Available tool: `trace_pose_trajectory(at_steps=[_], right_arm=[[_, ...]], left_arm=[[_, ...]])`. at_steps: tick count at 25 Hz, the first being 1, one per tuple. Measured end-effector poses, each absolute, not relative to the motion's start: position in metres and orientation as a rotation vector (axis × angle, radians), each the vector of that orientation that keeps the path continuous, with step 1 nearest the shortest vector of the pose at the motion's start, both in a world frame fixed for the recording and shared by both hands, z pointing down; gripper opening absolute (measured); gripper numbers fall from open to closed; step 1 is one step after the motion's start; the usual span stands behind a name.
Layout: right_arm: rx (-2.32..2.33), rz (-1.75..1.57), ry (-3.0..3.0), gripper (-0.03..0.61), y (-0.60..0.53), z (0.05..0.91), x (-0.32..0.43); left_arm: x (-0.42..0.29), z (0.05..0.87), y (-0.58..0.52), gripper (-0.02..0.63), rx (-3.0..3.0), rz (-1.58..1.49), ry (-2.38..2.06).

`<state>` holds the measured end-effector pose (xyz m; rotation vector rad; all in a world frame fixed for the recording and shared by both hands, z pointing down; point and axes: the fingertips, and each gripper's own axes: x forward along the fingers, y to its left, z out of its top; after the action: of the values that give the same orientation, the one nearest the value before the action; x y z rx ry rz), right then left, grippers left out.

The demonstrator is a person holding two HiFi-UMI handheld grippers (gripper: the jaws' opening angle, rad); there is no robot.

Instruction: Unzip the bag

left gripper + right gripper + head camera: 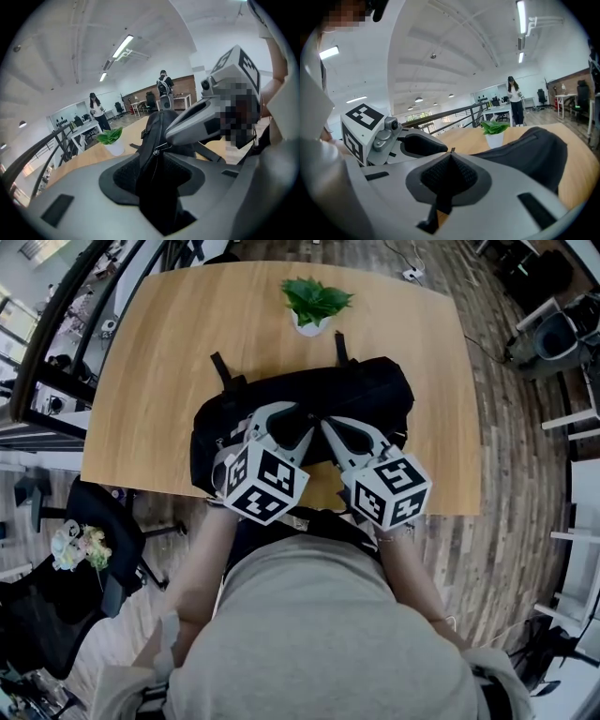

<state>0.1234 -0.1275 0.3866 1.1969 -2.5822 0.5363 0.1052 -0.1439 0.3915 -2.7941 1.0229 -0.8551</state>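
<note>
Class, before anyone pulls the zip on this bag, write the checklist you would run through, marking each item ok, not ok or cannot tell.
1. Grip on the zipper pull: ok, the right gripper is closed on it.
2. Hold on the bag: cannot tell; fabric fills the gap between the jaws of the left gripper, but whether they press on it is unclear.
3. Support under the bag: ok, it rests on the table.
4. Path past the plant pot: ok, it stands beyond the bag.

Black bag (375, 395) lies across the wooden table (159, 390).
</note>
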Motion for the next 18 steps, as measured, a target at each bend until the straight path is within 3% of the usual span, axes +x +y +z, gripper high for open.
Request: trace_pose_trajectory(at_steps=[2,7,18], right_arm=[[1.191,0.539,-2.581,0.006,-0.127,0.388,0.124],[1.167,0.571,-2.603,0.008,-0.127,0.390,0.121],[1.123,0.647,-2.638,0.013,-0.128,0.400,0.116]], left_arm=[[0.107,0.395,-0.144,0.164,-2.764,-0.880,1.007],[0.109,0.398,-0.142,0.057,-2.753,-0.876,1.011],[0.107,0.398,-0.145,0.052,-2.783,-0.853,1.028]])
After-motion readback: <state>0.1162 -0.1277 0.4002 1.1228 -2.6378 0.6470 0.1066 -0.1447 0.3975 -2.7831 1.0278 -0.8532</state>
